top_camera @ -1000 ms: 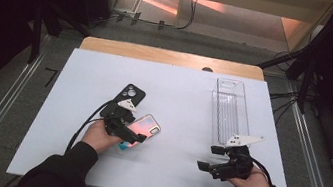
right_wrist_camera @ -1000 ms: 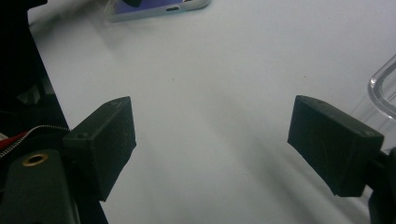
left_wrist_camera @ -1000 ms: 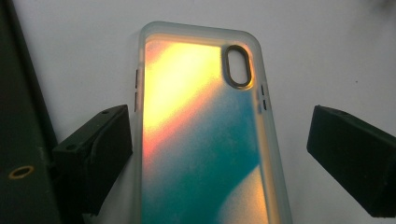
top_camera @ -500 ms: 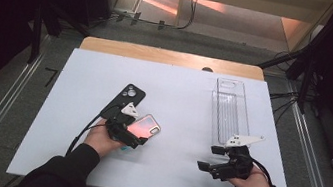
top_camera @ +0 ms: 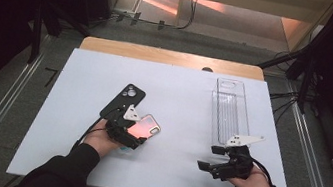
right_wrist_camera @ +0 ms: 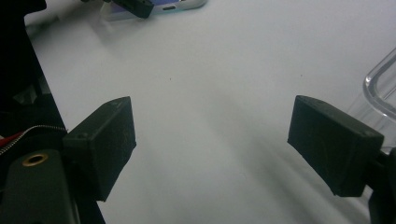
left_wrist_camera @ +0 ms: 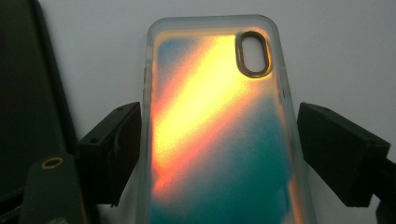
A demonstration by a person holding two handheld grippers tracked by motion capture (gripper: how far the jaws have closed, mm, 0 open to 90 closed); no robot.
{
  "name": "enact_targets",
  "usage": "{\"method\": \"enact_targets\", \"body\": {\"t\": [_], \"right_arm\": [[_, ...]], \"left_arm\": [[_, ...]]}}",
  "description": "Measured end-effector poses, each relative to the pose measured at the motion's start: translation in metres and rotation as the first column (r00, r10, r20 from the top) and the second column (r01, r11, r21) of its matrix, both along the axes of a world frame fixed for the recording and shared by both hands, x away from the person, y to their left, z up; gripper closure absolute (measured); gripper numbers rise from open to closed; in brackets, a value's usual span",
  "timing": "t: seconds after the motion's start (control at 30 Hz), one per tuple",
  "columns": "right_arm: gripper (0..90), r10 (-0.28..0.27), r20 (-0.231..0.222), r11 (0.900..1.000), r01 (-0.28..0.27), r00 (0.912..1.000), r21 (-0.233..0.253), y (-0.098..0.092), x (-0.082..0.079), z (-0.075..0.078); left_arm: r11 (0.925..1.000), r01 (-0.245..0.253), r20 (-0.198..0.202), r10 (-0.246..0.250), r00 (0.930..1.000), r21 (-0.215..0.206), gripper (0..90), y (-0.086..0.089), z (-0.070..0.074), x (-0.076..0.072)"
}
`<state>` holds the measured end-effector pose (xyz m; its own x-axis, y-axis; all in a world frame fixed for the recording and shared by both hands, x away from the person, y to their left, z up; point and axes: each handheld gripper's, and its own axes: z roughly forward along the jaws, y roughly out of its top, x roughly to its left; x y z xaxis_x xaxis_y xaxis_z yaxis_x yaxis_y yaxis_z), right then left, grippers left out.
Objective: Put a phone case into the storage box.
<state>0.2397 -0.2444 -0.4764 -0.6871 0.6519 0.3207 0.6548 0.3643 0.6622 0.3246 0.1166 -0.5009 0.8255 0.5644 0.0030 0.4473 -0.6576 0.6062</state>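
The table [top_camera: 76, 109] looks the same as a second ago, and so do the clear tray [top_camera: 230, 111] at its right and the black case [top_camera: 124, 101] lying left of centre. The one change is small: the left gripper [top_camera: 140, 137] has crept a little forward along the iridescent case [left_wrist_camera: 219, 135], which has kept its place just right of the black case, their near ends close together.

In the left gripper view its jaws stand wide, one on each long side of the iridescent case. The left jaw is at the case's edge, perhaps touching; the right jaw stands a little clear. Nothing is pinched.

The right gripper [top_camera: 207, 160] has not moved. It rests near the table's front, just below the tray, jaws spread wide over bare table, holding nothing.
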Motion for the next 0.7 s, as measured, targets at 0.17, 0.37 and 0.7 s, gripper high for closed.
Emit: {"method": "enact_targets", "body": {"t": [0.17,0.37,0.7], "right_arm": [[13.4,0.001,0.0,1.0,-0.001,1.0,-0.001,0.0,0.0,0.0],[13.4,0.0,0.001,1.0,0.0,1.0,0.002,0.0,0.0,0.001],[13.4,-0.003,0.008,1.0,0.003,1.0,0.005,0.0,0.0,0.001]], "left_arm": [[0.9997,0.014,-0.008,-0.014,0.9999,0.019,16.9,-0.002,0.002,-0.001],[0.9992,0.029,-0.064,-0.031,0.9975,-0.028,17.1,-0.004,0.009,-0.002],[0.992,0.0,-0.109,-0.014,0.9939,-0.126,17.1,0.005,0.027,-0.001]]}}
